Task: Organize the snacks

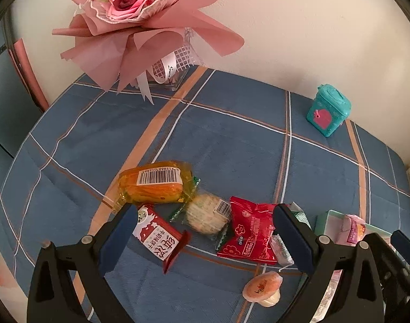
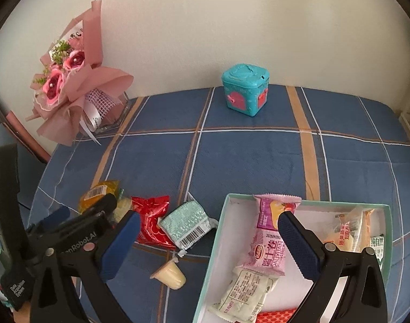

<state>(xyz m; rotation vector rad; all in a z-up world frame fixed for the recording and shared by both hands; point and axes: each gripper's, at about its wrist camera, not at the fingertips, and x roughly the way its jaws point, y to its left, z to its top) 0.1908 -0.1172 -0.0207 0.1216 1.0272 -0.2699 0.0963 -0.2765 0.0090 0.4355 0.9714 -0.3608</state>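
Note:
Loose snacks lie on the blue plaid cloth: an orange cake pack [image 1: 154,184], a red-and-white milk biscuit pack [image 1: 158,238], a round rice cracker [image 1: 206,212], a red pack [image 1: 252,232] and a jelly cup [image 1: 262,286]. My left gripper [image 1: 202,239] is open and empty above them. The right wrist view shows a mint-green pack [image 2: 186,222], the jelly cup [image 2: 170,273] and a white box [image 2: 218,245] holding a pink roll pack [image 2: 271,238] and other snacks. My right gripper [image 2: 207,245] is open and empty over the box's left rim.
A pink bouquet [image 1: 140,21] in a glass vase stands at the back left by the wall. A teal toy box [image 2: 245,90] stands at the back of the table. The left gripper's body [image 2: 67,228] shows left in the right wrist view.

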